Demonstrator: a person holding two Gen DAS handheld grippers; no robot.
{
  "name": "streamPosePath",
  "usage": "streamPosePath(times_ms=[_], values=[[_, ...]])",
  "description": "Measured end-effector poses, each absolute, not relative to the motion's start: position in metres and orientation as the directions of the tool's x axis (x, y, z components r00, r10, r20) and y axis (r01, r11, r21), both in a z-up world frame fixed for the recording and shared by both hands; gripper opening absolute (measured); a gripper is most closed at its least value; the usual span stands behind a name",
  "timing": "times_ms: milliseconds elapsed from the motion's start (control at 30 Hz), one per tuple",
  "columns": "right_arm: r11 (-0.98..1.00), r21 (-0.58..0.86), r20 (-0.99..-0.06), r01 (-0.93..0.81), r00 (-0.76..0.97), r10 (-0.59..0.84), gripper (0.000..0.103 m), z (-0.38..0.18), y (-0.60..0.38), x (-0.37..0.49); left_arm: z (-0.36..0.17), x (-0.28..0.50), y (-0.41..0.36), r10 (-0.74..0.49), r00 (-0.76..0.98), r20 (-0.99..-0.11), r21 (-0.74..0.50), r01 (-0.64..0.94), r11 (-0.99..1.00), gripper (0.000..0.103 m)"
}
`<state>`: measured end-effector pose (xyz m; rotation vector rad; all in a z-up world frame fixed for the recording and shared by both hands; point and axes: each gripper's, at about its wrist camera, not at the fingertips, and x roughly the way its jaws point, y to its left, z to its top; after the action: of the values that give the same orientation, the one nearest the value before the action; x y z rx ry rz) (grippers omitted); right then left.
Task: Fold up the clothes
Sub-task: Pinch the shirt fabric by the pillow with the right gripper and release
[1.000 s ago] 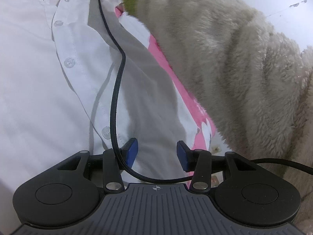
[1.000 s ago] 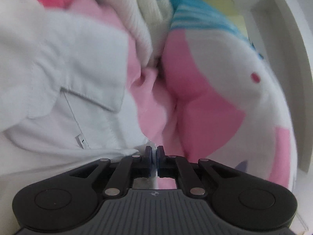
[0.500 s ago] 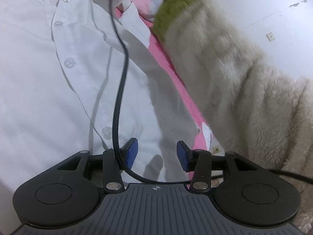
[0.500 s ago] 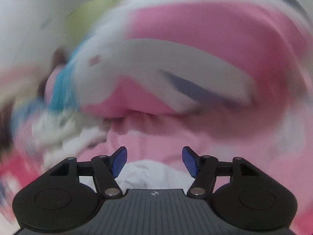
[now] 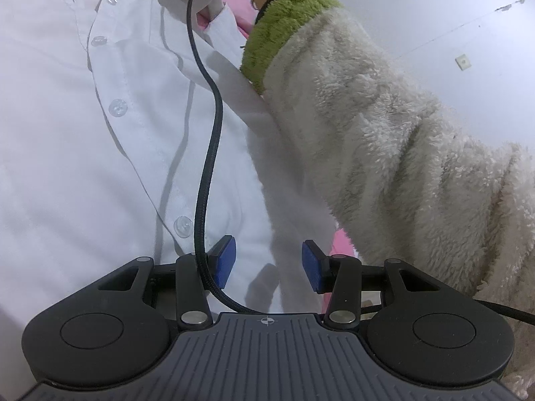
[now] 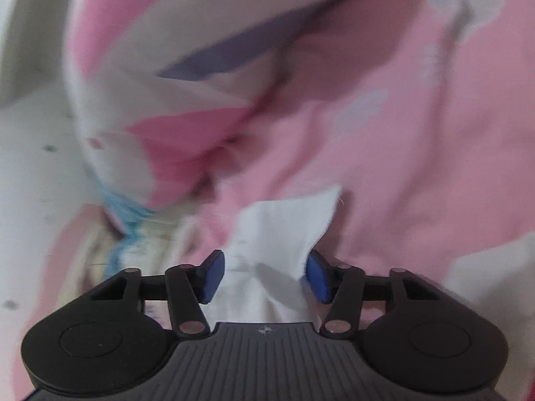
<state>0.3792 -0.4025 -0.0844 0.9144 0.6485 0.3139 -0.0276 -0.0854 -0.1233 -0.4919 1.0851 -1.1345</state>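
Observation:
A white button-up shirt (image 5: 100, 153) lies spread on pink patterned bedding, its button placket running down the middle of the left wrist view. My left gripper (image 5: 267, 264) hovers just above the shirt's front, open, with nothing between its blue pads; a black cable (image 5: 209, 153) drapes over its left finger. In the right wrist view, my right gripper (image 6: 264, 274) has a bunched piece of the white shirt (image 6: 281, 230) between its fingers; the jaws are closing, still set wide. The view is blurred.
A person's arm in a fluffy cream sleeve (image 5: 384, 140) with a green cuff crosses the left wrist view above the shirt's right side. Pink, white and blue bedding (image 6: 401, 133) fills the area ahead of the right gripper. A pale wall (image 5: 451, 16) stands behind.
The right gripper let go of the cloth it pinched, rolled over and swung across the bedding; white fabric now sits between its wide jaws. The sleeve pulled back along the shirt. The left gripper stayed put.

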Motion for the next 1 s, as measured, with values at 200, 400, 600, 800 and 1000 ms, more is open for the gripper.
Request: streamPosePath(times_ms=[200,400,600,800,1000], values=[[0.629,0.777,-0.386,-0.014,0.778,0.495,0.056,-0.085,-0.39,0.385,-0.14,0.029,-0.111,-0.899,0.022,-0.437,-0.787,0.475,0.394,0.044],[0.603,0.792,-0.41,0.094,0.815,0.41,0.057,-0.098,-0.388,0.397,-0.138,0.032,-0.118,-0.9,0.021,-0.434,-0.79,0.472,0.392,0.044],[0.541,0.839,-0.291,-0.056,0.793,0.535,0.057,-0.099,-0.382,0.395,-0.137,0.036,-0.126,-0.901,0.021,-0.433,-0.791,0.47,0.391,0.044],[0.591,0.806,-0.335,-0.022,0.806,0.488,0.044,-0.098,-0.369,0.398,-0.134,0.039,-0.135,-0.9,0.023,-0.435,-0.789,0.472,0.394,0.044],[0.787,0.603,-0.341,-0.133,0.848,0.405,0.012,-0.065,-0.341,0.382,-0.132,0.043,-0.144,-0.901,0.023,-0.434,-0.79,0.471,0.392,0.044]])
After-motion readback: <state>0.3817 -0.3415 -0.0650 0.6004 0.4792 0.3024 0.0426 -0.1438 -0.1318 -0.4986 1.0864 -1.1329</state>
